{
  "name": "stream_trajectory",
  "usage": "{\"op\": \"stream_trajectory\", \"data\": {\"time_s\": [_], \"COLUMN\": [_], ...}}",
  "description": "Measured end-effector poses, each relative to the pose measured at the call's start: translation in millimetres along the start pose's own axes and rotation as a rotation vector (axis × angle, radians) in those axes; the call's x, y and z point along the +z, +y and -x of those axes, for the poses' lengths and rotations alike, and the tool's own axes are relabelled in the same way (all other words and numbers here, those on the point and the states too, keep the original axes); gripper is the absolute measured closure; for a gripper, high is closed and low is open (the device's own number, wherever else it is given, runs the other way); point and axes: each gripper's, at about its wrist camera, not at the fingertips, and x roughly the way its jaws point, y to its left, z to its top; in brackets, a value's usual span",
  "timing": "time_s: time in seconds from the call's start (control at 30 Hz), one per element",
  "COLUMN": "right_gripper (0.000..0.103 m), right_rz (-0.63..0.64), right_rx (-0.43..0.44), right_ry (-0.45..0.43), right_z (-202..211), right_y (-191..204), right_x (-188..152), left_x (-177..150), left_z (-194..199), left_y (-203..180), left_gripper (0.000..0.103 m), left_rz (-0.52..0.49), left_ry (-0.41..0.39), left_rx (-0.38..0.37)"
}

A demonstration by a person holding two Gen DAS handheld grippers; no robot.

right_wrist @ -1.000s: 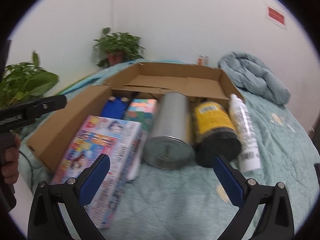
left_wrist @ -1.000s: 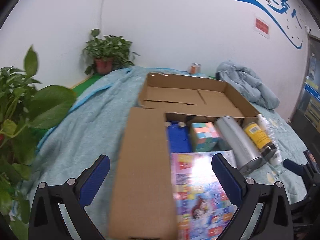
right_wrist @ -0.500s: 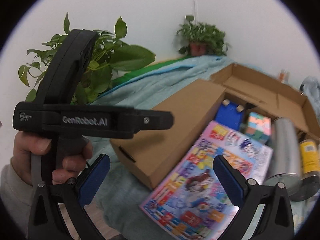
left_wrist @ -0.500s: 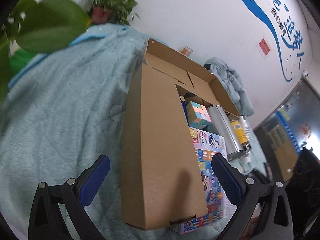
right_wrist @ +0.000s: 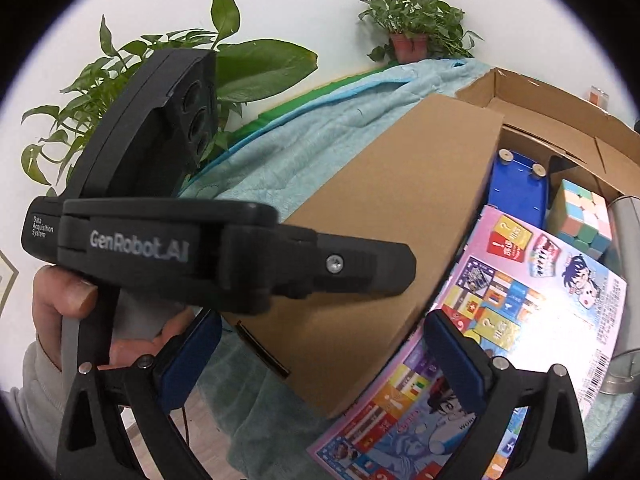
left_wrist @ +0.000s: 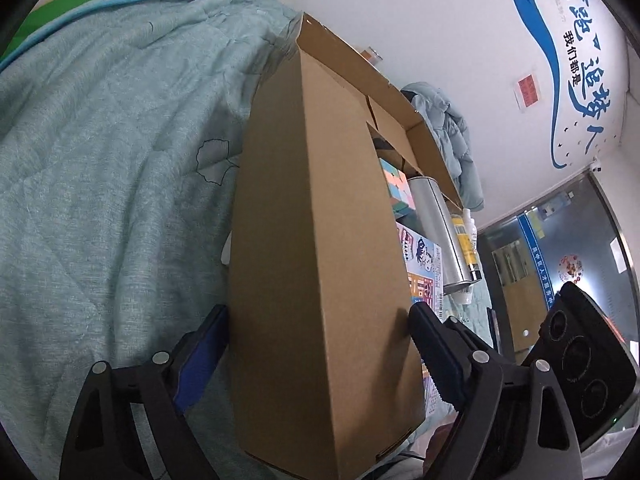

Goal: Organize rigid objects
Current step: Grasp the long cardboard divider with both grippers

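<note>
While the left gripper [left_wrist: 316, 344] straddles the near end of the cardboard box's side flap [left_wrist: 320, 240], its jaws are closing – the flap is between the pads, which appear at or near contact. The flap's long axis runs straight away from the fingers, toward the wall. Further right, the right gripper [right_wrist: 320, 356] is held with fingers apart and nothing between them – the flap's corner and the colourful game box [right_wrist: 500, 320] lie just ahead. The left hand is judged nearer.
</note>
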Motion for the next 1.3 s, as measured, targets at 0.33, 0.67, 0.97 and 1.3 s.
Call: {"op": "stream_trajectory", "data": {"time_s": [0.33,0.67,0.97,1.3], "right_gripper": [0.006,0.016,0.020,0.017], "right_rz": [0.047,0.088,0.044,0.059], "right_rx": [-0.035,-0.037,-0.011,-0.049], "right_ry": [-0.013,-0.117,-0.065,-0.136], "right_z": [1,36,32,18], "right_y": [5,15,-2,-5], "right_x": [-5,2,-6,-7], "left_x": [-12,-2,-7,-5], "left_z": [15,54,43,16], "left_y": [-26,-63,-57,-31], "left_gripper": [0.017,0.017,0.019,0.022], "left_rz": [-0.104,-0.197,-0.224,-0.176], "left_ry": [-0.076,-0.175,-0.127,-0.066], "left_rx": [0.080,0.123,0.169,0.144]}}
